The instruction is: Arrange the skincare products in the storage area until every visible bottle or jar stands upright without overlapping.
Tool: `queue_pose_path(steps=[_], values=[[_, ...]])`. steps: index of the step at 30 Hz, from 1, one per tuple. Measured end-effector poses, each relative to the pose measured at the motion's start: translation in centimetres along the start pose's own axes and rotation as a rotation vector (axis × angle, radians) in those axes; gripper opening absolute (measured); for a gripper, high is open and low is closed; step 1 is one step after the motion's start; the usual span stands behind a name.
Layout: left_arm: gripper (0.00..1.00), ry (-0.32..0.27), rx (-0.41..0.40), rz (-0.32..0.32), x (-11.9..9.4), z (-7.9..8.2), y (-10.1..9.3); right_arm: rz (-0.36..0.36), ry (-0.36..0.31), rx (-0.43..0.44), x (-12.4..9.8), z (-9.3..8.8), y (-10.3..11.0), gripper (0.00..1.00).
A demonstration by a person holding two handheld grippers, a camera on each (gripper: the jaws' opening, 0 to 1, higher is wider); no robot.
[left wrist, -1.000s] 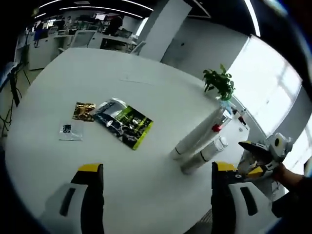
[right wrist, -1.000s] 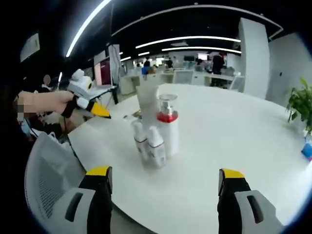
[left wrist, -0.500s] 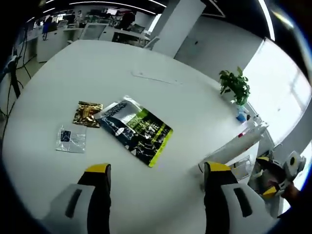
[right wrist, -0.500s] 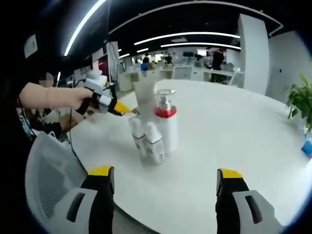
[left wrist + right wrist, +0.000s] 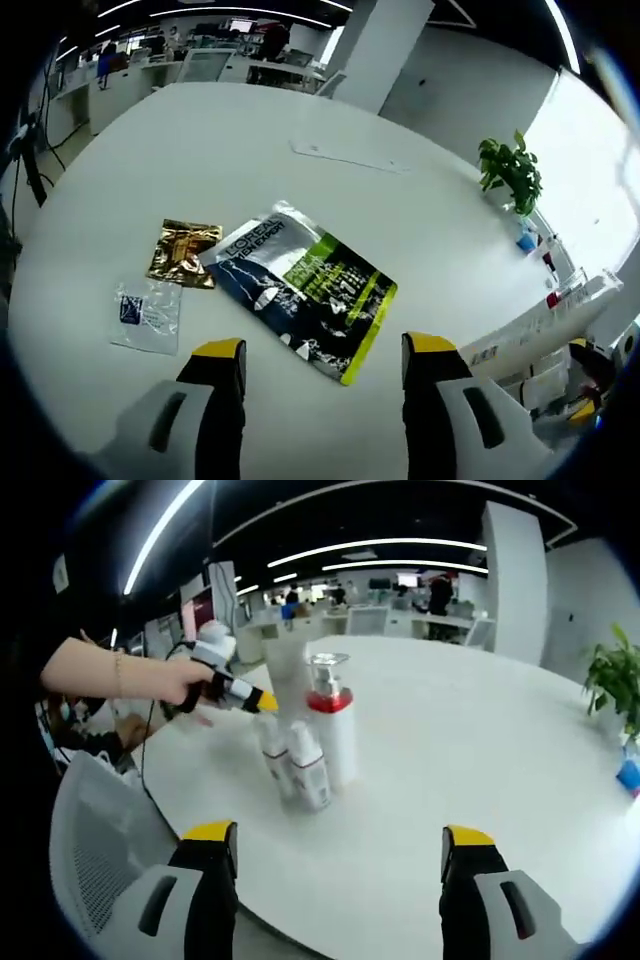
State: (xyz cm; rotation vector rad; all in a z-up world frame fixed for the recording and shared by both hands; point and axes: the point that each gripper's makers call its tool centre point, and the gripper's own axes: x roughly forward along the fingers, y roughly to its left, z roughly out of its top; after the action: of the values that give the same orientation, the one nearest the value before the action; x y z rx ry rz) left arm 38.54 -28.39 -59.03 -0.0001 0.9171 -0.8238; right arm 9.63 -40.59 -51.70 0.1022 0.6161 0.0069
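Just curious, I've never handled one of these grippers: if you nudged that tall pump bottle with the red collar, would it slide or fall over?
Probably tip rather than slide. The pump bottle stands tall and narrow on the smooth white table, so a push near its top would likely topple it. Two small bottles stand close against it, so they might go down too. Its weight cannot be judged.
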Motion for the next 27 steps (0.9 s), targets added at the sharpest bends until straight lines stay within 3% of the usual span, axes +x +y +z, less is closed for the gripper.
queue_pose_path(steps=[14, 17, 27], values=[[0.43, 0.010, 0.009, 0.069, 1.0, 0.0, 1.2, -0.021, 0.019, 0.023, 0.1, -0.4, -0.6, 0.87], [0.43, 0.009, 0.045, 0.100, 1.3, 0.0, 1.6, -0.024, 0.023, 0.023, 0.1, -0.5, -0.6, 0.87], [0.25, -0.011, 0.158, 0.222, 1.5, -0.1, 2.9, -0.031, 0.038, 0.023, 0.1, -0.8, -0.7, 0.86]])
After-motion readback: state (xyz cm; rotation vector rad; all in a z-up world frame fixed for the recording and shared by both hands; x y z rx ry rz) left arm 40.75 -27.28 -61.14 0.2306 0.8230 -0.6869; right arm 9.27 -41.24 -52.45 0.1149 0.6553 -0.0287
